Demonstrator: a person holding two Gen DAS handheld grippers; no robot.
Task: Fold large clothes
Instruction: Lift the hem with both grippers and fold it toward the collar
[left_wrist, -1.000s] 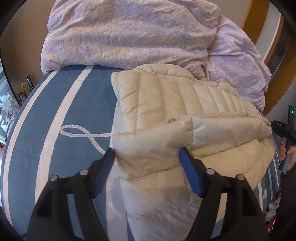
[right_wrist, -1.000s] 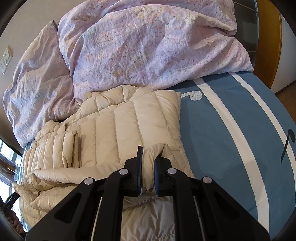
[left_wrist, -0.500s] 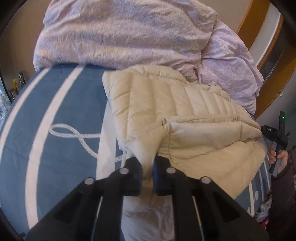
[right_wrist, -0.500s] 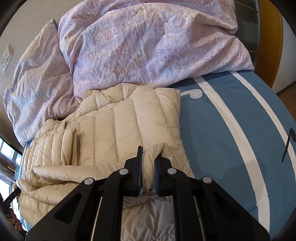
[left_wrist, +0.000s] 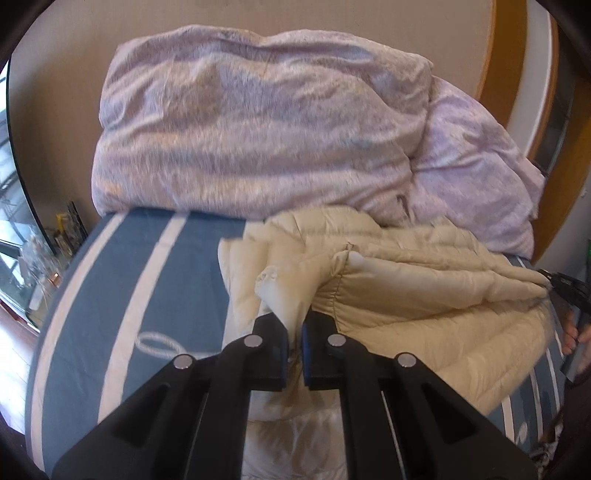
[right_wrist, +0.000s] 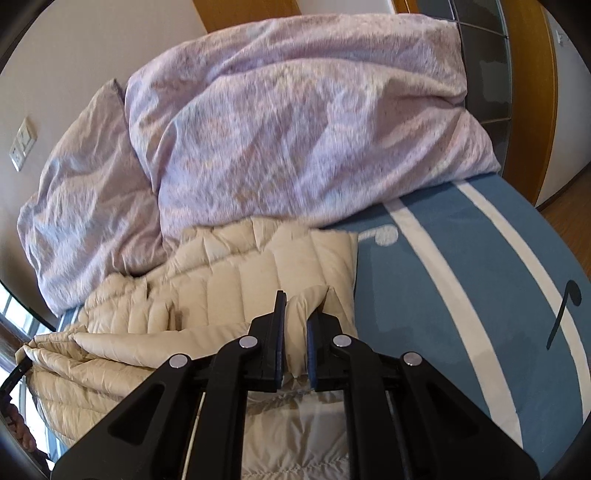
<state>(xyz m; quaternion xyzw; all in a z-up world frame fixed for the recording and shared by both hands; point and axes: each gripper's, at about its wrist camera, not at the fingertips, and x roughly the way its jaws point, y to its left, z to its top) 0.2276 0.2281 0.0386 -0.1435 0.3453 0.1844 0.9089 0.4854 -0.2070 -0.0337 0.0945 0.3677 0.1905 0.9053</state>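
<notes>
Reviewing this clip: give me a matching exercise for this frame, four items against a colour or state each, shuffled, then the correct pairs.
Items:
1 puffer jacket
2 duvet
3 bed cover
4 left gripper

States:
A blue with white stripes
B shut on a fold of fabric
C cream, quilted
D pale purple, piled at the far end

Pairs: 1-C, 2-D, 3-A, 4-B

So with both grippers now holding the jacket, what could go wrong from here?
The left gripper pinches only a thin bunch of the jacket, so the smooth fabric may slip out. The right gripper grips a similar small fold. Moving the hem forward could also catch the duvet lying against the jacket's far edge.
</notes>
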